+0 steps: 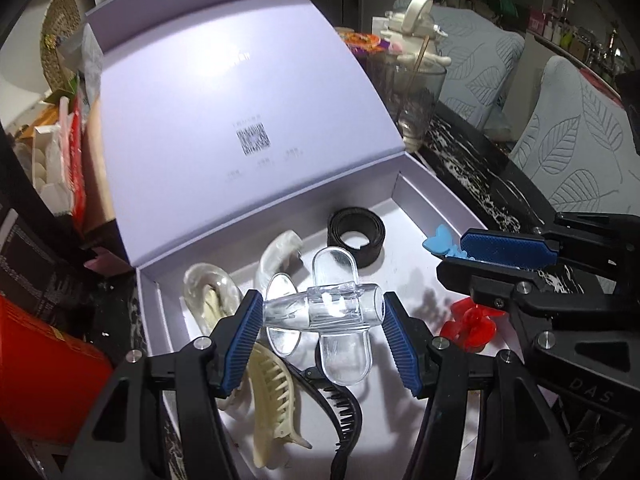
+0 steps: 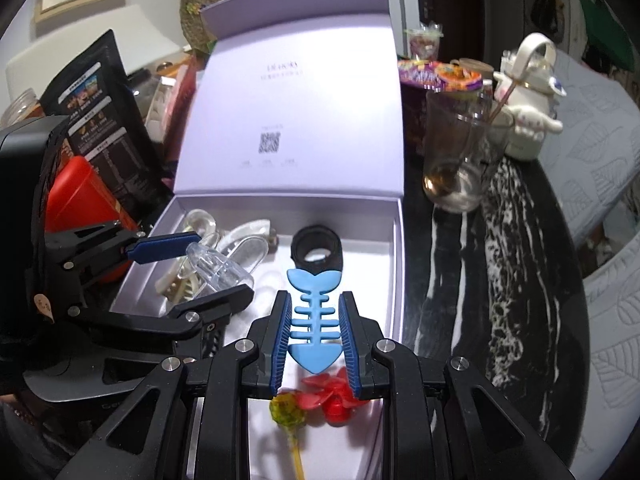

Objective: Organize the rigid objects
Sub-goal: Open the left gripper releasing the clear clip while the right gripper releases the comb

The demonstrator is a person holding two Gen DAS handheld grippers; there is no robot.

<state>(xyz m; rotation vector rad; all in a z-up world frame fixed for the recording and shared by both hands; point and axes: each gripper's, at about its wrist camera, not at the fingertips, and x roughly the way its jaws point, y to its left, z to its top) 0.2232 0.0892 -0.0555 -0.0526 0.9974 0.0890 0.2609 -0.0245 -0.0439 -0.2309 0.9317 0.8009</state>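
Note:
A lilac box [image 1: 436, 204] stands open with its lid upright; it also shows in the right wrist view [image 2: 394, 248]. My left gripper [image 1: 322, 316] is shut on a clear plastic hair clip [image 1: 324, 310] and holds it over the box. My right gripper [image 2: 314, 332] is shut on a blue fishbone-shaped piece [image 2: 314, 312] above the box's right side. In the box lie a black band roll [image 1: 356, 236], pearly clips [image 1: 276, 260], a cream claw clip [image 1: 272, 396], a black comb clip [image 1: 344, 412] and a red flower piece [image 2: 334, 396].
A glass cup with a stick [image 2: 460, 152] and a white figurine [image 2: 528, 108] stand right of the box on the dark marbled table [image 2: 500, 280]. A red container [image 1: 44, 376] and black packet [image 2: 100, 120] crowd the left. A yellow-green lollipop [image 2: 284, 408] lies in the box.

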